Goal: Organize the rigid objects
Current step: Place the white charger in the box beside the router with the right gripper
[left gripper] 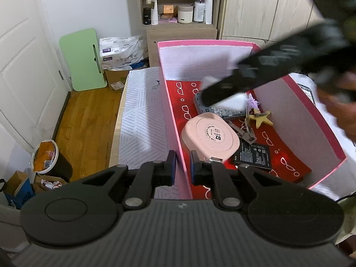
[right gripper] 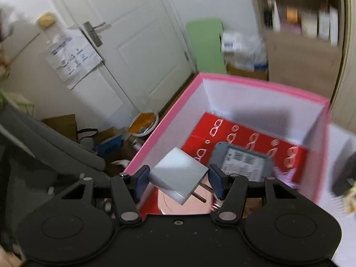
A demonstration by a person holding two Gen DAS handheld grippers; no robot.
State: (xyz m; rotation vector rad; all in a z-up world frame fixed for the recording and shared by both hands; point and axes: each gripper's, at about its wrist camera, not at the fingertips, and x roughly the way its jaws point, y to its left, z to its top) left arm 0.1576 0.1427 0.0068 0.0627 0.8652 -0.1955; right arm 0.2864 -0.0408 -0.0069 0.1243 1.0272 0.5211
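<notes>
Left hand-held gripper (left gripper: 183,166) sits nearest, its blue pads pinched on the near-left wall of the pink box (left gripper: 172,115), prob. to steady the thin card box while stuff goes in. Right hand-held gripper (right gripper: 179,183) is clenched on a white plug adapter (right gripper: 180,175), a flat, smooth, square block gripped by its sides, two metal prongs poking out toward the camera; it hangs over the box's near end, above the pink case. From the left wrist view that gripper shows only as a dark blur crossing over the box, w/ a bit of the person's hand at the right edge. Box stands on a bed w/ a pale striped cover (left gripper: 142,115); its floor is lined in glossy red paper w/ white glasses prints. Already inside: a rounded pink plastic case (left gripper: 210,139) w/ a round label, a grey slab-like device (right gripper: 243,162) label-up, a bunch of metal keys (left gripper: 244,132) w/ a yellow star charm, and a flat black battery (left gripper: 253,155). My guess: adapter's about to be set down in a bare patch of the box, gripped side-on so the prongs stay clear.
</notes>
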